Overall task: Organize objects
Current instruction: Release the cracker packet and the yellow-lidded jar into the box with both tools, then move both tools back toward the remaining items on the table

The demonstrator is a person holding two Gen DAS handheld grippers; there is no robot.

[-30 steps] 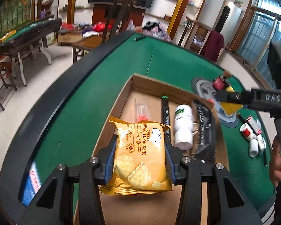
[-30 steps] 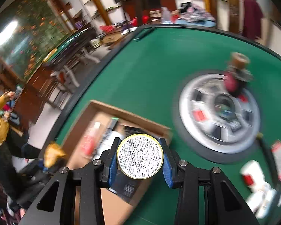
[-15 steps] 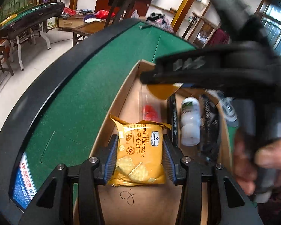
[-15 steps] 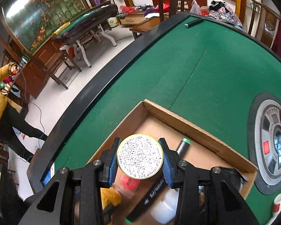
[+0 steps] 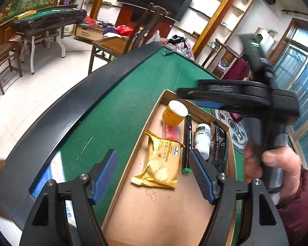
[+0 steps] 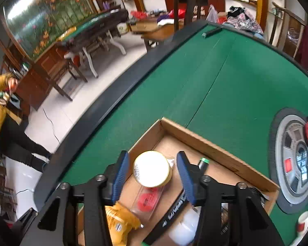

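Right wrist view: right gripper (image 6: 152, 173) jaws opening around the yellow jar (image 6: 152, 169), pads clear, jar in the cardboard box (image 6: 215, 149). Left gripper (image 5: 153, 174) opening, empty. Jar judged light, rigid, slippery; grip its sides.

Between your left gripper's blue ribbed pads (image 5: 104, 174) lies a golden-yellow cracker packet (image 5: 163, 163) printed with pale crackers, on the tan cardboard box (image 5: 154, 215). Ahead sits a yellow jar (image 5: 174, 113) with a white lid, upon green felt (image 5: 121, 110) edged in black.
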